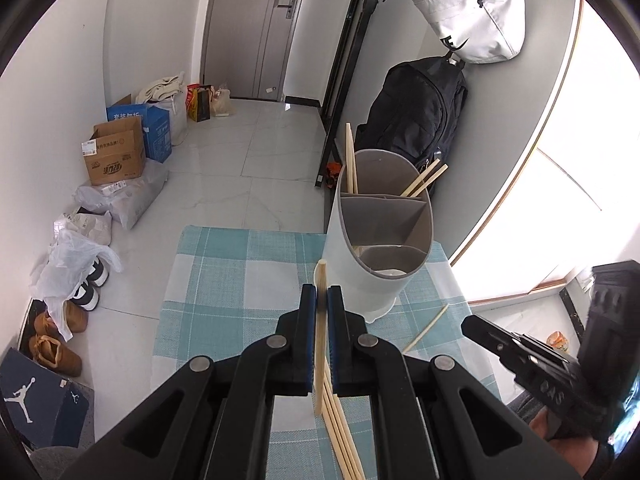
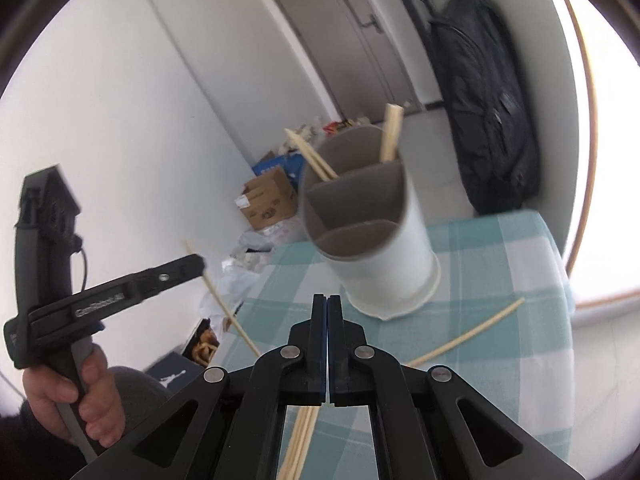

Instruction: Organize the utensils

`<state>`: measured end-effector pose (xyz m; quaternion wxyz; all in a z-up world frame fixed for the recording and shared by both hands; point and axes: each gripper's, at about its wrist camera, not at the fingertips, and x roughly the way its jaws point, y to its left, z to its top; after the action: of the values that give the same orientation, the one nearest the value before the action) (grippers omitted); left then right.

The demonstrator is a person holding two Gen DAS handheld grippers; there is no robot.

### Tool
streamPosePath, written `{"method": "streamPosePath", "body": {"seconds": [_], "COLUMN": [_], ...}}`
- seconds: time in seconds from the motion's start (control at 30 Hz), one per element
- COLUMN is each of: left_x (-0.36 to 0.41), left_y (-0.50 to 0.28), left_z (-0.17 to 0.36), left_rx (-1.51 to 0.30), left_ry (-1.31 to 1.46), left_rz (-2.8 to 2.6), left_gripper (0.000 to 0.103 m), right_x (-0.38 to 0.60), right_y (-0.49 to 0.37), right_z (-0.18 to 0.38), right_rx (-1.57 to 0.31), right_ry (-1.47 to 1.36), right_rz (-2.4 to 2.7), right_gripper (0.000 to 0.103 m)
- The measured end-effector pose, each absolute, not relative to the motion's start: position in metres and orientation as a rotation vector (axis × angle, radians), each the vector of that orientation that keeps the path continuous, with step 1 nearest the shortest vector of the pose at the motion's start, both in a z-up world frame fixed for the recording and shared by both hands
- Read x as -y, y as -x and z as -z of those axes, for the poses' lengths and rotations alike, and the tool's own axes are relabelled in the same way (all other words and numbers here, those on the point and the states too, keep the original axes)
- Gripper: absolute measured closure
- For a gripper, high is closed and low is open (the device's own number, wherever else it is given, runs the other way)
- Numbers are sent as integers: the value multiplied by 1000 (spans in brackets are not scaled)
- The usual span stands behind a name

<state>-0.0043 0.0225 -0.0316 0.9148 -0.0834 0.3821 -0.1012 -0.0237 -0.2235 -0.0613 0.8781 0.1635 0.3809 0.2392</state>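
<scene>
In the left wrist view my left gripper (image 1: 321,300) is shut on a wooden chopstick (image 1: 320,344), whose end pokes up just past the pads. A white utensil holder (image 1: 360,276) with grey dividers stands right behind it, with chopsticks (image 1: 424,178) leaning in its far compartments. More chopsticks (image 1: 340,436) lie on the cloth under the gripper, and a single one (image 1: 426,328) lies to the right. My right gripper (image 2: 327,300) is shut with nothing between its pads, in front of the holder (image 2: 400,268). In the right wrist view the held chopstick (image 2: 224,304) hangs from the left gripper (image 2: 198,266).
A teal-and-white checked cloth (image 1: 224,280) covers the small table, whose left and far edges drop to a tiled floor. Boxes (image 1: 116,156), bags and shoes (image 1: 60,348) line the left wall. A black backpack (image 1: 416,120) hangs behind the holder. A hand (image 2: 80,396) grips the left tool.
</scene>
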Motion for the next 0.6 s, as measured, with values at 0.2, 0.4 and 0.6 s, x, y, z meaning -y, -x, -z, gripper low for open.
{"method": "streamPosePath", "body": {"seconds": [0.2, 0.4, 0.6], "left_x": [-28, -44, -59], "left_y": [2, 0, -2], "left_z": [32, 40, 45], "left_rx": [-780, -774, -776], "left_ry": [201, 275, 322], "left_rz": [224, 233, 244], "left_gripper": [102, 102, 102], "right_x": [254, 241, 185], "right_y": [-11, -25, -12], "right_z": [100, 129, 128], "right_rx": [-1041, -1175, -1160], "right_ry": [-456, -394, -127], "right_rz": [-391, -355, -496], "right_gripper": [93, 85, 85]}}
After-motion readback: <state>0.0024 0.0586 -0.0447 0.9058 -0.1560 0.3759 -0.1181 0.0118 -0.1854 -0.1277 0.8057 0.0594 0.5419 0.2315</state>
